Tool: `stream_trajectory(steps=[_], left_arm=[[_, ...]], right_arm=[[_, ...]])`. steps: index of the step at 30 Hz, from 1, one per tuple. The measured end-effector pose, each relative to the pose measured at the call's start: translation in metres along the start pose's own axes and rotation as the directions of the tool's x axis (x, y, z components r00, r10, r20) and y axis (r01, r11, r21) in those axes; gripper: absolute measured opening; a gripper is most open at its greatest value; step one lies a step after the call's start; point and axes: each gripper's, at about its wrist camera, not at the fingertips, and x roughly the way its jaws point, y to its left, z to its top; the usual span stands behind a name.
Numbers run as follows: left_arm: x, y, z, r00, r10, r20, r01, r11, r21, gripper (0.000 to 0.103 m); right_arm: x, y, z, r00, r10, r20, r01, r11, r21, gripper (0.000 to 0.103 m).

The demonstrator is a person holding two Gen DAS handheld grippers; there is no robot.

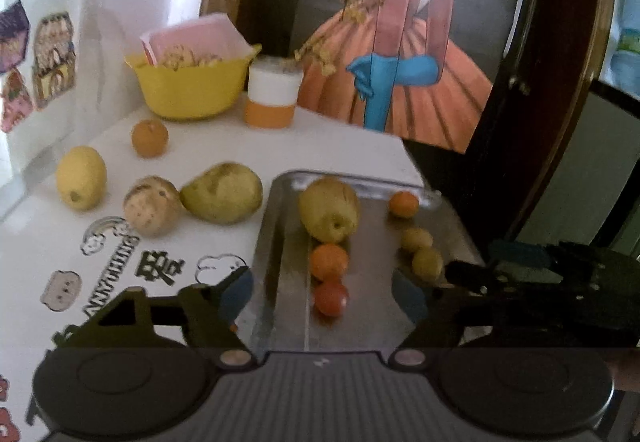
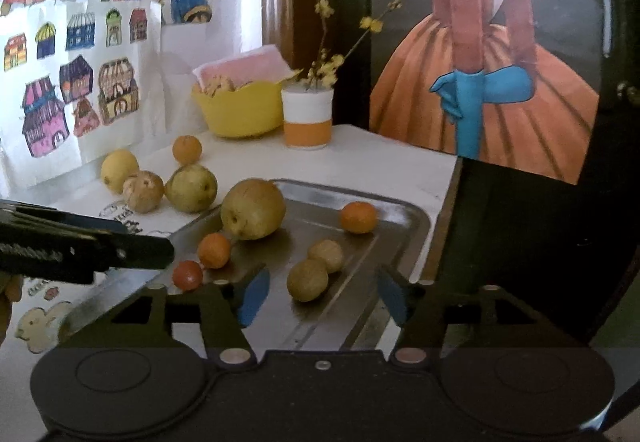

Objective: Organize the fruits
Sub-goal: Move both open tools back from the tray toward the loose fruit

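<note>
Fruits (image 2: pixel 253 208) lie on tray (image 2: pixel 404 238) ahead of right gripper (image 2: pixel 320 296) (jaws apart).

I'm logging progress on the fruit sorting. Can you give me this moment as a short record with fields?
tray: metal tray on the white table
fruit in tray: six, one large pear
fruit on table: four, left of the tray, including a lemon
left gripper: open, empty
right gripper: open, empty, above the tray

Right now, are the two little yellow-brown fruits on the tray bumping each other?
Touching. In the right wrist view the two small yellow-brown fruits overlap with no tray visible between them.
</note>
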Motion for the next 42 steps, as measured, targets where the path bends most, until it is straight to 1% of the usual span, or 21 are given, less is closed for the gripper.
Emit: stream_trajectory(steps=[2, 3, 4, 6, 9, 12, 15, 18, 20, 22, 25, 28, 31, 34, 37, 40, 42], left_arm=[[-0.013, 0.002, 0.001, 1.0, 0.006, 0.028, -0.005, 1.0, -0.007, 0.095], [-0.021, 0.003, 0.001, 0.999, 0.003, 0.042, -0.002, 1.0, -0.007, 0.099], [-0.028, 0.005, -0.001, 0.998, 0.002, 0.055, -0.001, 1.0, -0.007, 0.1], [-0.042, 0.007, -0.002, 0.997, 0.008, 0.074, -0.007, 1.0, -0.006, 0.102], [-0.064, 0.013, -0.006, 0.996, 0.011, 0.092, -0.01, 1.0, -0.008, 0.102], [-0.087, 0.022, -0.013, 0.995, -0.006, 0.095, 0.005, 1.0, 0.007, 0.102], [-0.107, 0.032, -0.022, 0.996, 0.002, 0.084, -0.004, 1.0, 0.021, 0.102], [-0.124, 0.046, -0.031, 0.999, 0.017, 0.04, -0.018, 1.0, 0.026, 0.102], [-0.132, 0.054, -0.038, 0.999, 0.036, -0.004, -0.036, 0.998, 0.056, 0.102], [-0.138, 0.061, -0.047, 0.997, 0.063, -0.048, -0.058, 0.993, 0.103, 0.102], [-0.15, 0.072, -0.062, 0.993, 0.083, -0.078, -0.072, 0.989, 0.13, 0.102], [-0.162, 0.086, -0.071, 0.989, 0.111, -0.1, -0.099, 0.988, 0.118, 0.102], [-0.175, 0.101, -0.075, 0.984, 0.138, -0.114, -0.129, 0.988, 0.086, 0.102], [-0.191, 0.113, -0.071, 0.98, 0.165, -0.109, -0.158, 0.985, 0.066, 0.102], [-0.207, 0.121, -0.058, 0.978, 0.198, -0.073, -0.193, 0.979, 0.067, 0.102], [-0.222, 0.125, -0.04, 0.973, 0.231, -0.013, -0.229, 0.971, 0.073, 0.102], [-0.228, 0.126, -0.027, 0.968, 0.247, 0.047, -0.25, 0.965, 0.08, 0.102]], right_arm=[[-0.015, 0.002, 0.002, 1.0, 0.002, 0.021, -0.002, 1.0, 0.011, 0.087], [-0.023, 0.004, 0.003, 0.999, 0.004, 0.032, -0.004, 1.0, 0.015, 0.091], [-0.03, 0.006, 0.004, 0.999, 0.003, 0.039, -0.004, 1.0, 0.015, 0.092], [-0.044, 0.012, 0.006, 0.999, -0.003, 0.048, 0.003, 1.0, 0.012, 0.099], [-0.069, 0.023, 0.008, 0.998, -0.023, 0.052, 0.022, 1.0, 0.017, 0.102], [-0.097, 0.038, 0.006, 0.998, -0.025, 0.055, 0.025, 1.0, 0.008, 0.102], [-0.117, 0.056, 0.001, 1.0, -0.029, 0.007, 0.029, 1.0, -0.003, 0.102], [-0.133, 0.072, -0.006, 0.999, 0.002, -0.048, -0.002, 1.0, 0.011, 0.102], [-0.14, 0.085, -0.012, 0.995, 0.031, -0.094, -0.029, 0.999, 0.026, 0.102], [-0.141, 0.099, -0.018, 0.986, 0.056, -0.157, -0.05, 0.998, 0.041, 0.102], [-0.14, 0.121, -0.026, 0.97, 0.101, -0.222, -0.091, 0.994, 0.056, 0.102], [-0.135, 0.143, -0.03, 0.95, 0.15, -0.273, -0.136, 0.988, 0.072, 0.102], [-0.131, 0.165, -0.027, 0.933, 0.187, -0.306, -0.179, 0.982, 0.057, 0.102], [-0.13, 0.188, -0.012, 0.923, 0.218, -0.318, -0.224, 0.975, 0.018, 0.102], [-0.133, 0.207, 0.014, 0.918, 0.259, -0.3, -0.281, 0.959, -0.032, 0.102], [-0.14, 0.222, 0.055, 0.921, 0.299, -0.248, -0.332, 0.938, -0.1, 0.102], [-0.142, 0.229, 0.083, 0.926, 0.315, -0.209, -0.349, 0.925, -0.151, 0.102]])
